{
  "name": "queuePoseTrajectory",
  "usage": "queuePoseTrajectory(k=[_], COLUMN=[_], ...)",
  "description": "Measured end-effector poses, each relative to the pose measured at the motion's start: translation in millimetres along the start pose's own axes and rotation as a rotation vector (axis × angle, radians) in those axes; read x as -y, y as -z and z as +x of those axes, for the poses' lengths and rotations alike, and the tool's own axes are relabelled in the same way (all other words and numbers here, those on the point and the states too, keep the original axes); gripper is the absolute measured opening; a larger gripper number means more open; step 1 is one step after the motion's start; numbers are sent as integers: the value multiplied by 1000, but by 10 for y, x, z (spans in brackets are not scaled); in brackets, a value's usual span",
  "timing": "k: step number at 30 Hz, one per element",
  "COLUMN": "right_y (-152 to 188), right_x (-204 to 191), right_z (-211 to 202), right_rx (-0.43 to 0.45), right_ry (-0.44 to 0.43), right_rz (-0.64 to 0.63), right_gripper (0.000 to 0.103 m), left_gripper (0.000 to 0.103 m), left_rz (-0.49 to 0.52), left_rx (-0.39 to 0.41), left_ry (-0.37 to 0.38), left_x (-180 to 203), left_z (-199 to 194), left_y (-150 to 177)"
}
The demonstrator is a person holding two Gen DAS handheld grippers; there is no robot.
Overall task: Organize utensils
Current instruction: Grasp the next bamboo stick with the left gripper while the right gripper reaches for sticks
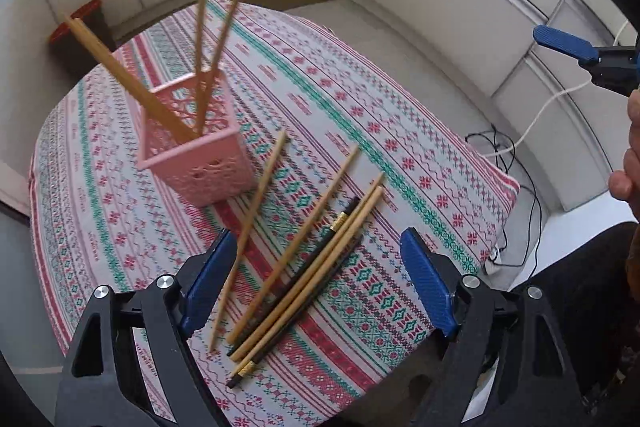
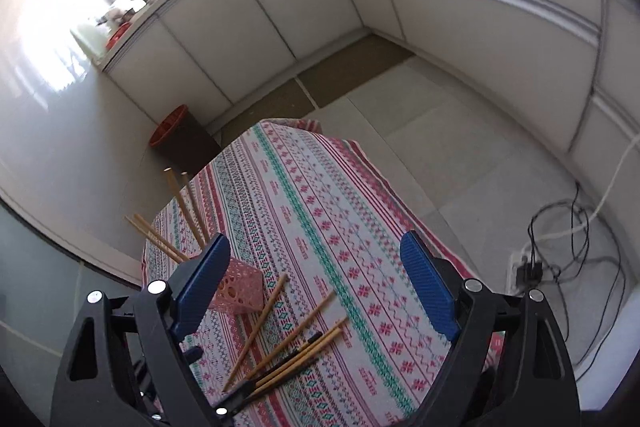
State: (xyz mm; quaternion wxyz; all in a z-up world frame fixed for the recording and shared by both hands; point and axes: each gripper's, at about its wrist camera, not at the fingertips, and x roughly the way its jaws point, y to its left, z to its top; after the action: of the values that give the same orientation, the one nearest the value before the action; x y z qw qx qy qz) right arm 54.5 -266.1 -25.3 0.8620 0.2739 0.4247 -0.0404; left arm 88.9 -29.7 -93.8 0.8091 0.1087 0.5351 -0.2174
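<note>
Left gripper jaws wide, nothing gripped: they straddle the near ends of the loose pile of wooden and black chopsticks lying on the red-green patterned tablecloth; the leftmost stick runs just beside the left blue pad, contact unclear. Right gripper also wide and empty, above the cloth with the same pile near its left finger. Pink perforated plastic square basket stands far-left of the pile holding four wooden chopsticks upright and leaning; in the right wrist view the left finger hides part of it, and the upper sticks are motion-blurred.
</note>
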Motion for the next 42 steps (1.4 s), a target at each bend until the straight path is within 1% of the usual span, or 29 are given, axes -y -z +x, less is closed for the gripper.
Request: queuePoseTrajectory(k=[3, 4, 7, 8, 9, 11, 15, 16, 17, 18, 19, 21, 22, 23, 24, 27, 29, 31, 34, 36, 38, 42], right_y=[41, 65, 99, 99, 110, 114, 138, 142, 159, 166, 171, 166, 182, 186, 204, 255, 301, 356, 463, 545, 643, 807], right_x=[356, 459, 659, 675, 695, 698, 709, 704, 708, 717, 737, 784, 805, 823, 837, 856, 861, 848, 809, 733, 643, 500], right_z=[57, 75, 116, 137, 154, 188, 254, 277, 297, 325, 355, 406, 446, 474, 519, 626, 691, 771, 925, 1035, 1159, 1397], right_rx=[-51, -65, -100, -109, -116, -121, -148, -154, -163, -174, -186, -207, -219, -229, -244, -283, -295, -312, -353, -378, -407, -460], right_ry=[16, 19, 5, -1, -5, 1, 16, 20, 22, 23, 24, 29, 35, 40, 46, 58, 84, 111, 139, 161, 175, 170], right_rz=[129, 166, 255, 268, 275, 274, 260, 260, 261, 265, 273, 290, 300, 307, 313, 320, 319, 306, 279, 247, 214, 193], right_gripper=[85, 85, 85, 85, 85, 85, 85, 85, 85, 85, 85, 85, 85, 85, 85, 85, 85, 85, 85, 85, 84, 72], left_gripper=[80, 78, 67, 62, 60, 52, 49, 49, 45, 45, 43, 29, 16, 11, 11, 10, 9, 8, 8, 8, 7, 7], left_rz=[71, 90, 134, 142, 147, 157, 123, 105, 90, 85, 92, 101, 103, 104, 100, 108, 123, 126, 132, 134, 135, 122], left_rx=[-35, -40, -56, -63, -68, -90, -150, -173, -191, -202, -189, -195, -195, -193, -190, -165, -126, -95, -33, 13, 51, 136], left_ry=[30, 33, 24, 19, 14, 11, -27, -24, -23, -21, -15, -6, -16, -24, -20, -22, -61, -82, -95, -109, -123, -151], left_x=[191, 241, 375, 405, 426, 452, 363, 311, 271, 246, 244, 252, 251, 242, 229, 219, 220, 199, 190, 210, 226, 220], left_z=[211, 269, 488, 569, 627, 801, 1168, 1254, 1326, 1381, 1380, 1372, 1375, 1377, 1378, 1362, 1308, 1192, 868, 581, 380, -54], left_y=[-6, -20, -152, -217, -274, -405, -582, -624, -646, -659, -678, -698, -706, -704, -705, -692, -658, -620, -530, -426, -348, -141])
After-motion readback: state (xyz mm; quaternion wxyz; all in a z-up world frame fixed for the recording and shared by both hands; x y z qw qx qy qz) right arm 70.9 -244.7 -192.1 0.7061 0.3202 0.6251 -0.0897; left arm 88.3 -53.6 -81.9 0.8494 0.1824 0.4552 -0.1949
